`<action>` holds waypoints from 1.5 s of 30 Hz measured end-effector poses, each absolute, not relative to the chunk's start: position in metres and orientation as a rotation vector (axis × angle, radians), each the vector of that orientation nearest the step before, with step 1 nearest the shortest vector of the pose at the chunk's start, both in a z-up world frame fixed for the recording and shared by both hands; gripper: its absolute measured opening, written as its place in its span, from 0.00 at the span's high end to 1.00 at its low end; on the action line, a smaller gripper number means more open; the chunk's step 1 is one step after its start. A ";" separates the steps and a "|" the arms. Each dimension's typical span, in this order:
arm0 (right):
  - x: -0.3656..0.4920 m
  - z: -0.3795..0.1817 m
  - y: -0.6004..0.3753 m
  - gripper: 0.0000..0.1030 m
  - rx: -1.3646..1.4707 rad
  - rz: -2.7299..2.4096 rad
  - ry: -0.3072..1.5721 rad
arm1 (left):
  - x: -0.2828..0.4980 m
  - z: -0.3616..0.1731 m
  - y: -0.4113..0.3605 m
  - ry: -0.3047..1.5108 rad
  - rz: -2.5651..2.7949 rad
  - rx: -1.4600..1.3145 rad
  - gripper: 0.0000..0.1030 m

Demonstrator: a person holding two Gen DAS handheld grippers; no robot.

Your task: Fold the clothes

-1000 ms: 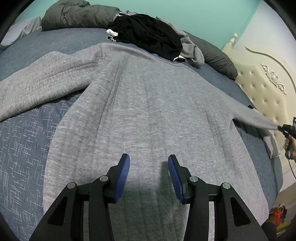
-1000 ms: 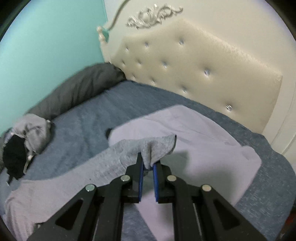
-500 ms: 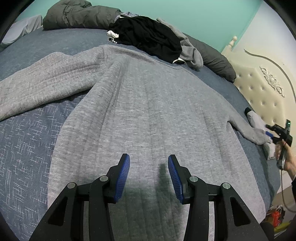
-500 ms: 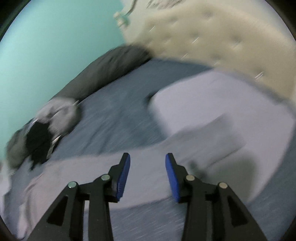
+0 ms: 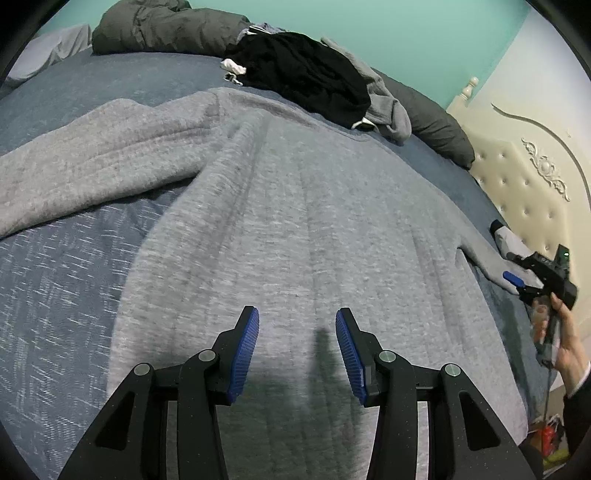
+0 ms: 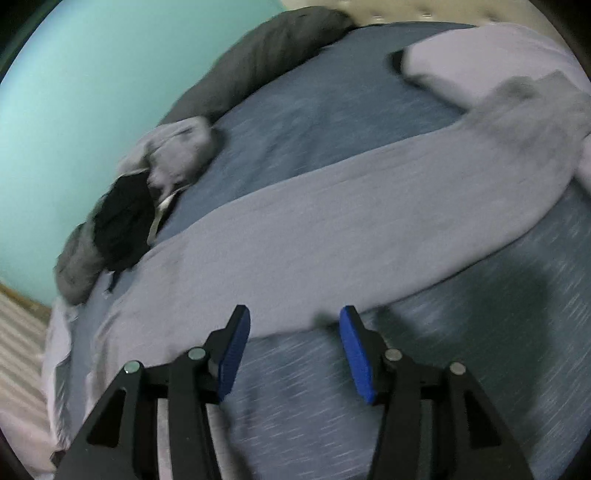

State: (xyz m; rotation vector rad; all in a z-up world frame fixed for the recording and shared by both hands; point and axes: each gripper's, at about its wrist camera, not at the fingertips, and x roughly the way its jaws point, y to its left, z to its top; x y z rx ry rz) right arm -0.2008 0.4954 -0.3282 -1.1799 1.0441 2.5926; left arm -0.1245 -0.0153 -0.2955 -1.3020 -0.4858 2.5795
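A large grey sweater [image 5: 295,203] lies spread flat on the blue bed [image 5: 55,295], one sleeve [image 5: 92,166] stretched to the left. My left gripper [image 5: 297,314] hovers over its lower body, open and widening a little, with nothing between the pads. The other sleeve [image 6: 332,236] runs across the right wrist view, its cuff resting on a pale pillow [image 6: 480,48]. My right gripper [image 6: 294,310] is just short of that sleeve's near edge, its jaws opening and empty. In the left wrist view the right gripper [image 5: 511,266] shows beside the cuff, held by a hand [image 5: 565,339].
A heap of black and grey clothes [image 5: 306,74] sits at the sweater's far side, in front of dark grey bedding [image 5: 166,26] along the teal wall. A cream tufted headboard [image 5: 535,184] bounds the bed on the right. The bed's edge drops off at the lower right.
My right gripper let go of the sleeve cuff, opened, and swung down and back along the sleeve, which now lies on the bed. The left gripper has stayed in place.
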 end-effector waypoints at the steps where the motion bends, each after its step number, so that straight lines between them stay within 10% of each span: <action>1: -0.201 -0.327 0.481 0.50 -1.178 2.609 1.091 | -0.124 -0.295 -0.018 -0.495 2.585 -1.299 0.51; 9: -0.208 -0.333 0.358 0.45 -1.300 2.682 1.329 | -0.116 -0.287 -0.057 -0.592 2.657 -1.286 0.48; 17: -0.207 -0.355 0.292 0.44 -1.420 2.793 1.180 | -0.100 -0.287 -0.098 -0.752 2.706 -1.284 0.47; 45: -0.204 -0.361 0.294 0.44 -1.381 2.840 1.173 | -0.075 -0.265 -0.349 -1.004 3.108 -1.620 0.48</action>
